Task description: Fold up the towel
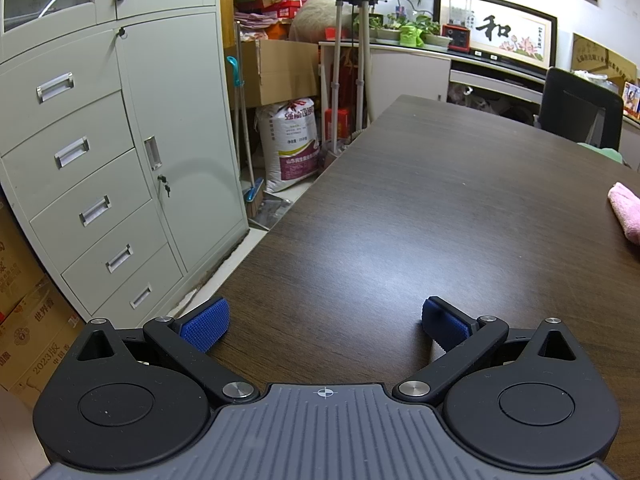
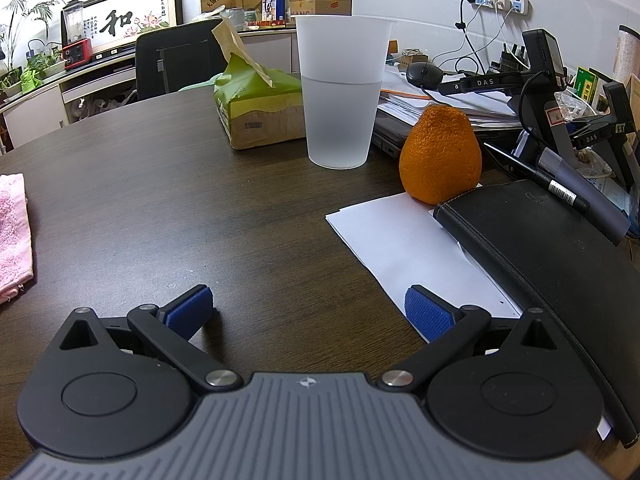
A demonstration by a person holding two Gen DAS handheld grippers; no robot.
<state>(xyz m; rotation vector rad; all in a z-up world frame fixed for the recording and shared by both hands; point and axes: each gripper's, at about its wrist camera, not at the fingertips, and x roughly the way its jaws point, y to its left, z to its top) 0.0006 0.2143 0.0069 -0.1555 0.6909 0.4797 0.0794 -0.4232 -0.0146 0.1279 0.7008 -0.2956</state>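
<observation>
A pink towel (image 1: 626, 212) lies on the dark wooden table (image 1: 420, 216), at the far right edge of the left wrist view. It also shows at the far left edge of the right wrist view (image 2: 14, 232), mostly cut off. My left gripper (image 1: 325, 324) is open and empty, low over the table, well left of the towel. My right gripper (image 2: 308, 312) is open and empty, low over the table (image 2: 180, 184), to the right of the towel.
Ahead of the right gripper stand a translucent cup of water (image 2: 342, 92), an orange (image 2: 440, 156), a tissue pack (image 2: 260, 108), white paper (image 2: 404, 240) and a black notebook (image 2: 552, 276). A grey filing cabinet (image 1: 120, 160) stands left of the table's edge. A black chair (image 1: 580, 108) is at the far side.
</observation>
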